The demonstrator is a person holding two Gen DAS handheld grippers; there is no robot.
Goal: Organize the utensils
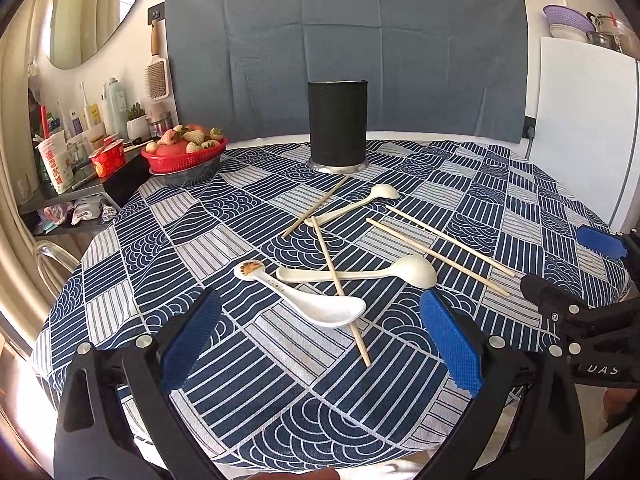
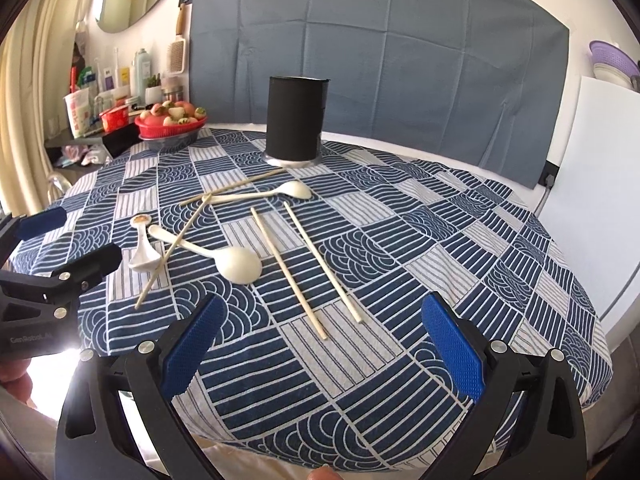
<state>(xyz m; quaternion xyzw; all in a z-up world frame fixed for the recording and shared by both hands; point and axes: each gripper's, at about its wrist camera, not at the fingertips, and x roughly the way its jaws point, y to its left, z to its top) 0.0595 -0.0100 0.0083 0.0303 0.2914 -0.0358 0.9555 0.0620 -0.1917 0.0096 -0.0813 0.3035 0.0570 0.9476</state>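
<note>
A black cylindrical utensil holder (image 1: 337,125) (image 2: 297,117) stands upright at the far side of the round table. Three white spoons lie scattered: a decorated one (image 1: 316,300) (image 2: 142,246) nearest, a cream one (image 1: 360,272) (image 2: 224,258) beside it, another (image 1: 354,204) (image 2: 264,194) farther back. Several wooden chopsticks (image 1: 340,280) (image 2: 288,272) lie crossed among them. My left gripper (image 1: 320,344) is open and empty, just short of the decorated spoon. My right gripper (image 2: 320,344) is open and empty, just short of two chopstick ends.
A red basket of fruit (image 1: 185,152) (image 2: 170,120) sits at the table's far left edge. A cluttered shelf (image 1: 72,160) stands left of the table, a white fridge (image 1: 588,128) to the right. A blue patterned tablecloth (image 1: 240,380) covers the table.
</note>
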